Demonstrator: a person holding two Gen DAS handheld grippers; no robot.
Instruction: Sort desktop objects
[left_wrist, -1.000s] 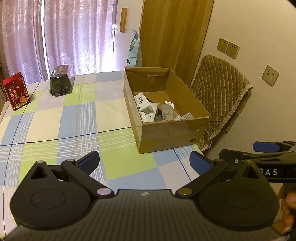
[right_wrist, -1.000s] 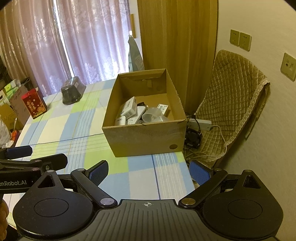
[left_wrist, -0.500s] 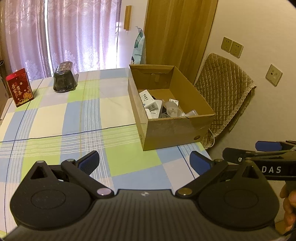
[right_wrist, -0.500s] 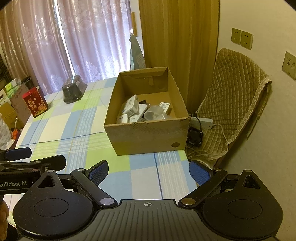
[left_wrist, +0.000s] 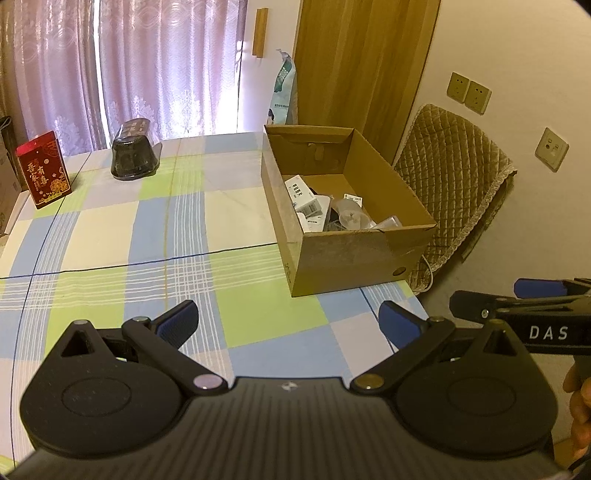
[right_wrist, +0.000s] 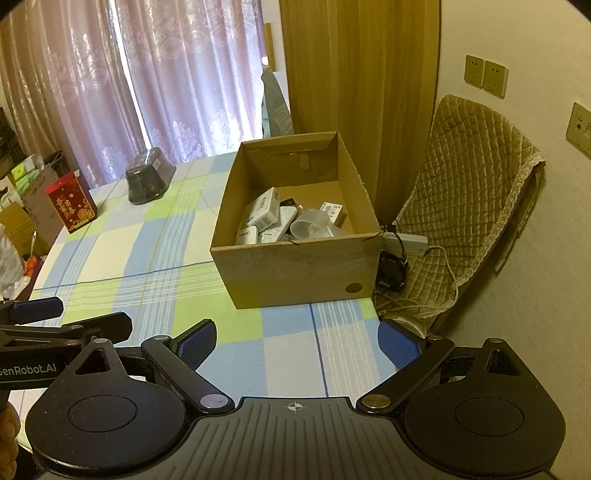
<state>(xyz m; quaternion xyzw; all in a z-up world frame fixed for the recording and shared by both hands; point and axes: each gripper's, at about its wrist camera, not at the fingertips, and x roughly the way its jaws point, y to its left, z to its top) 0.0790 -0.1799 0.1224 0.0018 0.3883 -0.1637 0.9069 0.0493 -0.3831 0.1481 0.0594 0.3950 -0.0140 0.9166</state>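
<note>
Both grippers have drawn back from the cardboard box (left_wrist: 347, 221) over the last second, so more of the checked tablecloth (left_wrist: 122, 229) shows between their fingers and the box.

From the left wrist, the left gripper (left_wrist: 288, 325) hangs above the near part of the table with its 2 blue-padded fingers spread wide and nothing between them. The open box sits on the right side of the table, near the edge, and holds white packets (left_wrist: 304, 199) and clear plastic cups (left_wrist: 351, 218) heaped at its near end. Well apart from it, at the far left, stand a red printed carton (left_wrist: 43, 170) and a dark container with a clear lid (left_wrist: 133, 155). A quilted chair cover (left_wrist: 454, 184) shows beyond the box. At the right border the right gripper (left_wrist: 524, 295) appears side-on, a hand (left_wrist: 580, 402) below it.

From the right wrist, the right gripper (right_wrist: 295, 338) is likewise wide open and empty, above the near table edge, the box (right_wrist: 299, 266) straight ahead. White packets (right_wrist: 264, 208) and a tipped clear cup (right_wrist: 308, 225) lie inside. A white power strip (right_wrist: 404, 242) with its cable lies behind the box on the chair side. The left gripper (right_wrist: 48, 314) shows at the left border.
</note>
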